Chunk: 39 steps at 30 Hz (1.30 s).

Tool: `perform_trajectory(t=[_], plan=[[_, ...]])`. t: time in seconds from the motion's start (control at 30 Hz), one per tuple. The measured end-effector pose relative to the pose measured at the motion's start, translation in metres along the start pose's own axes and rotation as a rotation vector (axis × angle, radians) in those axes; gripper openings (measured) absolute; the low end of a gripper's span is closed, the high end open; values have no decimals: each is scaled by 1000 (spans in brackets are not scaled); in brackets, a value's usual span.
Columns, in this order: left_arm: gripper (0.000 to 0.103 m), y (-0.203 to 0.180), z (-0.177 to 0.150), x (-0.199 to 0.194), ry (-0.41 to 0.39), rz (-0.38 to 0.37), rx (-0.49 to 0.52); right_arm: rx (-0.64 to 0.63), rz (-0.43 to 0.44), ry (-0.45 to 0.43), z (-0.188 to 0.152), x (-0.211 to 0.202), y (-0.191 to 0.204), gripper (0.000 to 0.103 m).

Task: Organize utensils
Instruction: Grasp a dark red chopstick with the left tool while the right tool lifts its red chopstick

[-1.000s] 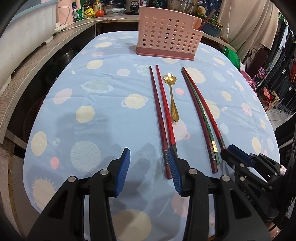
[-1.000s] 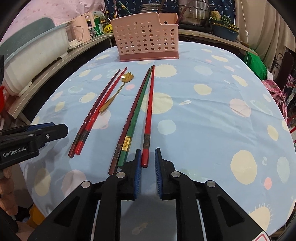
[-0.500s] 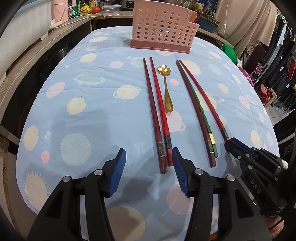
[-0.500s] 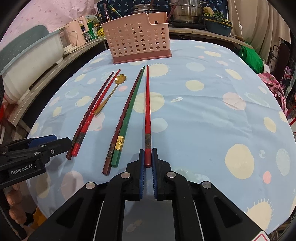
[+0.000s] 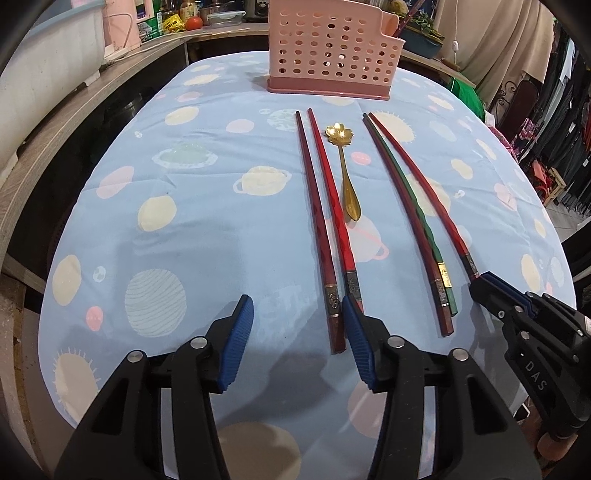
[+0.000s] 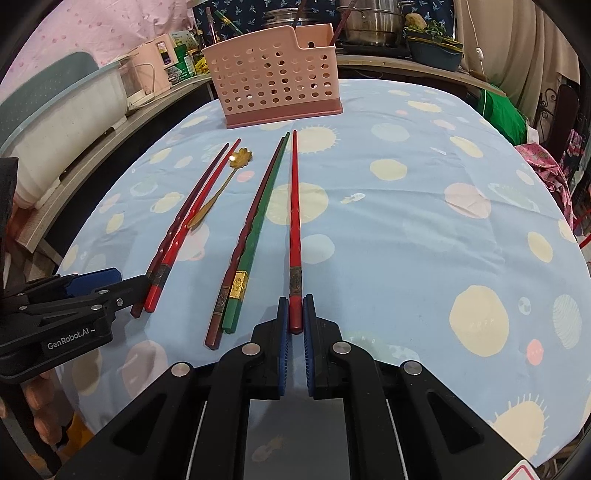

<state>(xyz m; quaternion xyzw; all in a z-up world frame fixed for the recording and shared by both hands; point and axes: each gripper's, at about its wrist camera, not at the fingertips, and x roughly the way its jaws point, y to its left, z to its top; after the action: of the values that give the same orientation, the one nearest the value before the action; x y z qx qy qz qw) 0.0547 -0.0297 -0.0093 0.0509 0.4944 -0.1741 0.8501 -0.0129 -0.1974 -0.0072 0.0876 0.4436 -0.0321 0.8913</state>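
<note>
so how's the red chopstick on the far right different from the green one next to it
The red chopstick has its butt end clamped in the right gripper; the green chopstick lies free on the tablecloth. The red one lies alone, while the green one rests against a dark red-brown chopstick. The red one's band near the butt is dark, the green one's bright gold. Both are long and slim, tips pointing toward the pink basket.

A planet-print tablecloth (image 5: 207, 236) is covering the table; steel pots (image 6: 373, 26) are sitting behind, a green bag (image 6: 502, 114) alongside.
</note>
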Motion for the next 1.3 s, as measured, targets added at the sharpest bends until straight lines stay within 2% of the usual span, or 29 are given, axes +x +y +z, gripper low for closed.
perform_trajectory(t=[0.1, 0.3, 0.37, 0.57, 0.77, 1.07, 1.3], plan=[[39, 1, 0, 0, -7, 16, 5, -1, 1, -2, -1, -1, 0, 7], [14, 6, 1, 0, -10, 39, 6, -12, -4, -4, -1, -1, 2, 7], [9, 8, 2, 0, -8, 41, 5, -12, -3, -3, -1, -1, 2, 7], [7, 14, 3, -3, 6, 29, -14, -19, -10, -21, 0, -8, -2, 7], [7, 22, 10, -22, -19, 6, -45, 26, 3, -79, 15, -36, -12, 7], [7, 37, 42, -64, -108, -49, -95, 82, 26, -225, 65, -90, -27, 7], [7, 52, 82, -95, -190, -70, -131, 91, 30, -319, 110, -115, -35, 7]])
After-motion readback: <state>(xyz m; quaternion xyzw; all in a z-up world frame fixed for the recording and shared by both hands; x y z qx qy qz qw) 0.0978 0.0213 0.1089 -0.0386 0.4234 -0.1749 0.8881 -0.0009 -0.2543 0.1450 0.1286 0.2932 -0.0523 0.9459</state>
